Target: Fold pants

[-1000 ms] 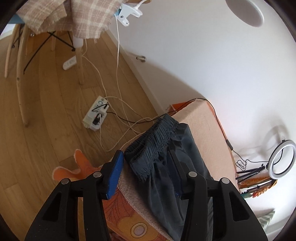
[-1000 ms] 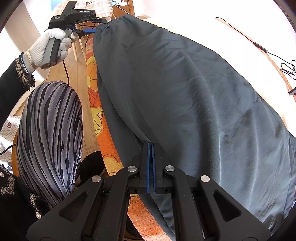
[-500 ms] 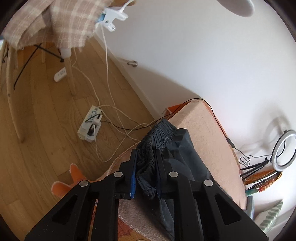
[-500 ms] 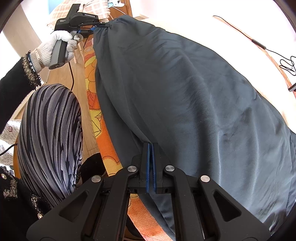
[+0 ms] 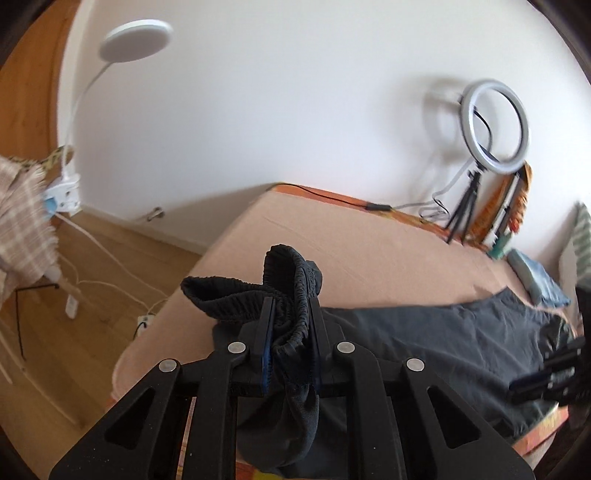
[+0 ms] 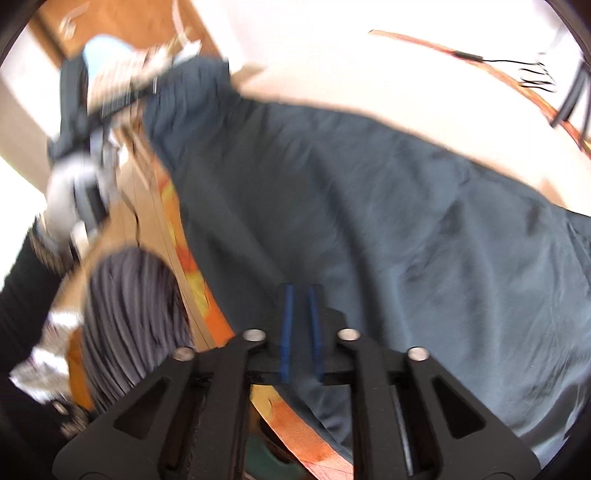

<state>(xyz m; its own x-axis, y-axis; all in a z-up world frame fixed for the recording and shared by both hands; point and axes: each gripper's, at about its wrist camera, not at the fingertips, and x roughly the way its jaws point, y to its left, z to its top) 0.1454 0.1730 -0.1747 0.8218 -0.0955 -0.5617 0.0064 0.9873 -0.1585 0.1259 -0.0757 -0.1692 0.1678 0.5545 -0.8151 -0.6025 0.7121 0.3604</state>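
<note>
Dark grey pants lie spread along the near edge of a bed with a peach sheet. My left gripper is shut on the gathered elastic waistband, which is lifted off the bed and curls above the pads. In the right wrist view the pants fill the middle. My right gripper hangs over their near edge, its jaws opening. A narrow gap shows between the blue pads, and they do not press the cloth. The gloved left hand is a blur at the far end.
A ring light on a tripod stands at the bed's far side beside books and a pillow. A white clamp lamp, a plaid cloth and a power strip with cables are at the left over wooden floor. The person's striped knee is close.
My left gripper closed on the waistband, then rose, rolled and swung towards the bed with it. My right gripper's pads, pinched together before, have parted.
</note>
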